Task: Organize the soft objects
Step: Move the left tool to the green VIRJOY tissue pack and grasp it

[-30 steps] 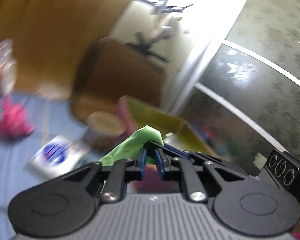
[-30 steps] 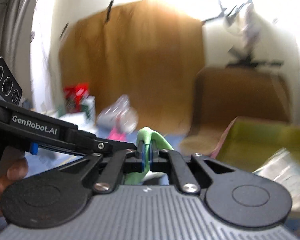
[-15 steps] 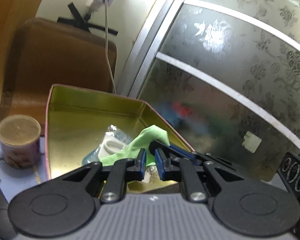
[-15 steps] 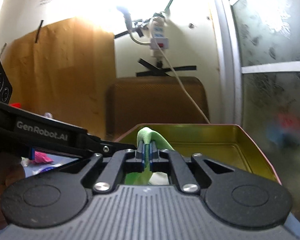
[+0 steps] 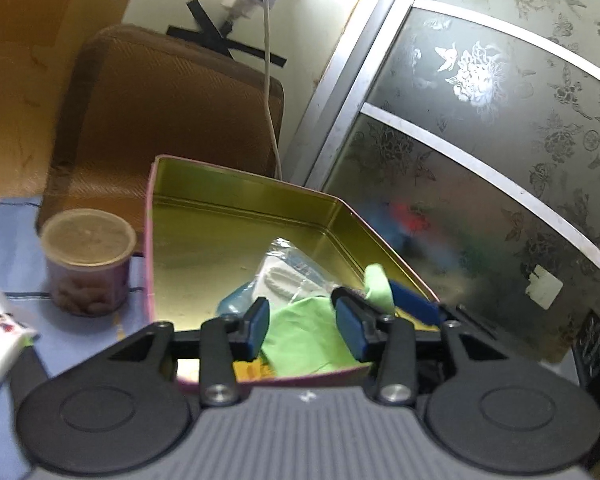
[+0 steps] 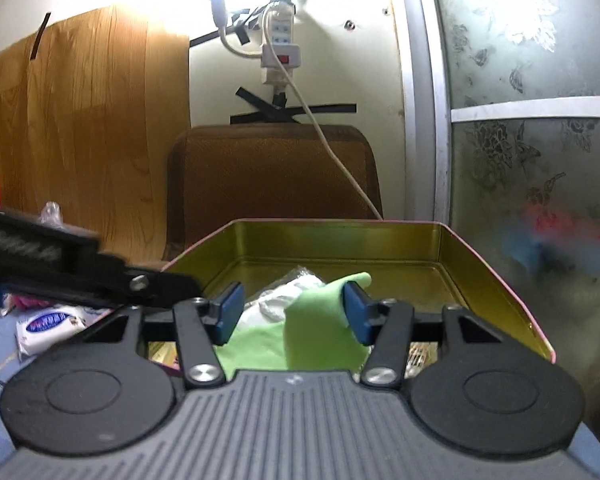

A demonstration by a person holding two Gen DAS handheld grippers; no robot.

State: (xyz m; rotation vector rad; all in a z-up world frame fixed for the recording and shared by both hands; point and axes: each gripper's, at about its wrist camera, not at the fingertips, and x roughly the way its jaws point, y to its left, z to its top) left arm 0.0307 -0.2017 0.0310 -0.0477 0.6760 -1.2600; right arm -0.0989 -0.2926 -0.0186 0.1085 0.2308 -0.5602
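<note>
A green cloth (image 5: 304,336) lies in the near end of a gold-lined tin box (image 5: 220,236) with a pink outside. My left gripper (image 5: 303,330) is open above it, jaws apart, nothing held. In the right wrist view the same cloth (image 6: 320,332) rests between the spread jaws of my right gripper (image 6: 292,314), which is open; one fold of cloth leans against the right fingertip. A clear plastic packet with white contents (image 5: 288,276) lies in the box behind the cloth. The box (image 6: 496,292) sits directly ahead of both grippers.
A lidded purple cup (image 5: 87,260) stands left of the box on a blue cloth surface. A tissue pack (image 6: 50,326) lies further left. A brown chair back (image 6: 272,176) stands behind the box, a frosted glass door (image 5: 500,140) at the right.
Both grippers carried the green cloth over the tin box, then opened; the cloth has dropped into the box's near end.
</note>
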